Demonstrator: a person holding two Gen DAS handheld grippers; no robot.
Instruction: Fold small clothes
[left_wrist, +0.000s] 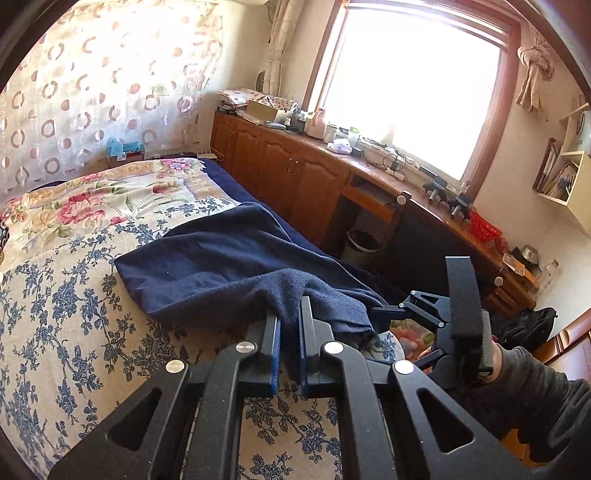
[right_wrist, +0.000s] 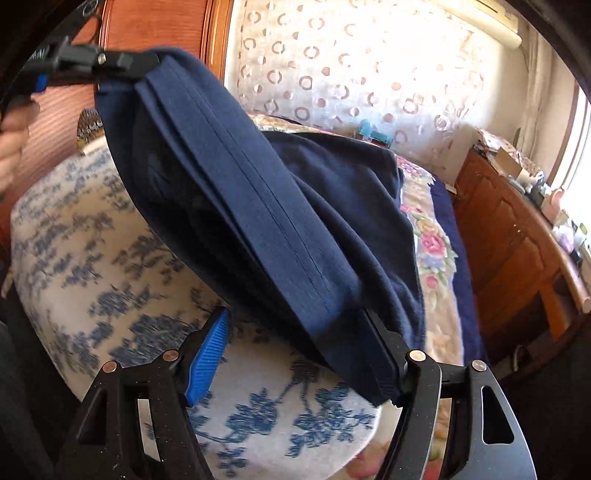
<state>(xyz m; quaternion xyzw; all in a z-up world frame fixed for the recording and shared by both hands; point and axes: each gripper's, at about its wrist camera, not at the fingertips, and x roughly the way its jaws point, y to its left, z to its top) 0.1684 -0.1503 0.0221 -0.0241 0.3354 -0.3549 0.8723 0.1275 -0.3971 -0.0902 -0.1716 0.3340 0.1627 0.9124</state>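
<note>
Black linkages of my left gripper (left_wrist: 288, 325) are filling the bottom of the left wrist view, and its jaws are pinching a bunched edge of the navy garment (left_wrist: 229, 266) between the blue pads. Ahead of the jaws the cloth is lying across the floral bedspread (left_wrist: 62, 317). To the right of them my right gripper (left_wrist: 384, 310) is coming in side-on at the same edge.

From the right wrist, the garment (right_wrist: 258, 206) is draping over the right gripper (right_wrist: 291, 332), whose jaws are standing spread, the cloth resting against one finger only. Beyond, the left gripper (right_wrist: 122, 62) is holding a corner aloft.

I judge I am mid-lift, before a fold; next I need to close the right jaws, then stretch the edge. Wooden cabinets (left_wrist: 295, 173) and a bright window (left_wrist: 410, 85) are lining the far side.
</note>
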